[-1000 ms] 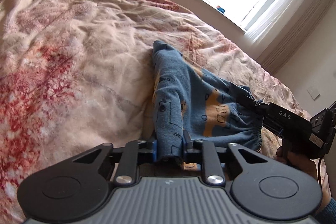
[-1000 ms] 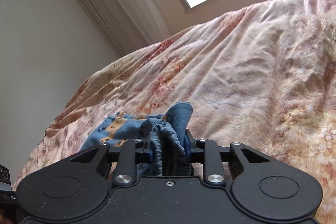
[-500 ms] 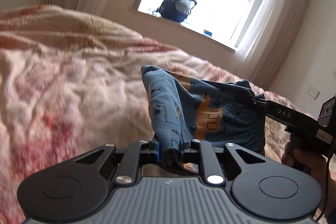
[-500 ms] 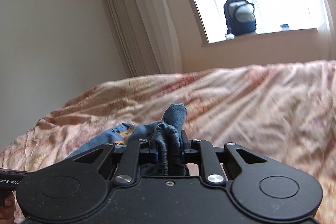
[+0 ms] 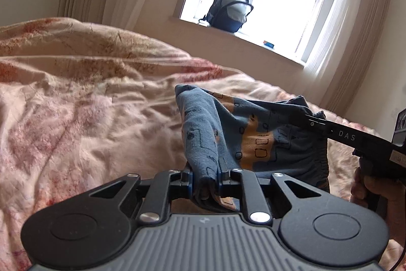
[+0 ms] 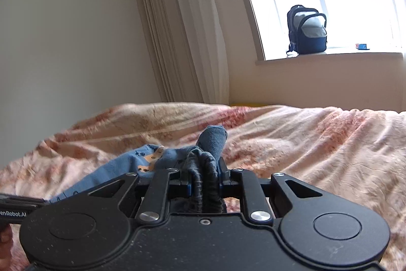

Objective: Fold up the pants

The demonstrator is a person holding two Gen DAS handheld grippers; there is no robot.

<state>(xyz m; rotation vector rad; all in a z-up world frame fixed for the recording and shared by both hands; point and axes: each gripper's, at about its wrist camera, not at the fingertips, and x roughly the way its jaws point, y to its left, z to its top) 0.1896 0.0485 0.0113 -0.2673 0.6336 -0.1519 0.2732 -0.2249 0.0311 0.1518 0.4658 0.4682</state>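
The pants [image 5: 256, 139] are small, blue with orange patches and dark line drawings. They hang in the air above the bed, stretched between both grippers. My left gripper [image 5: 205, 174] is shut on one bunched edge of the fabric. My right gripper [image 6: 204, 175] is shut on the gathered elastic waistband [image 6: 203, 169]. In the left wrist view the right gripper [image 5: 314, 122] shows at the right, pinching the pants' far corner. The pants also show in the right wrist view [image 6: 142, 164], running left toward the left gripper's edge [image 6: 15, 205].
The bed is covered by a wrinkled pink and cream floral quilt [image 5: 76, 118]. A dark backpack [image 5: 228, 9] and a small blue box [image 5: 269, 44] sit on the windowsill behind the bed. Curtains [image 6: 187, 29] hang at both sides of the window.
Both grippers have risen and tilted upward, lifting the pants off the quilt. The window and wall now fill the upper part of both views. Both grips stay the same.
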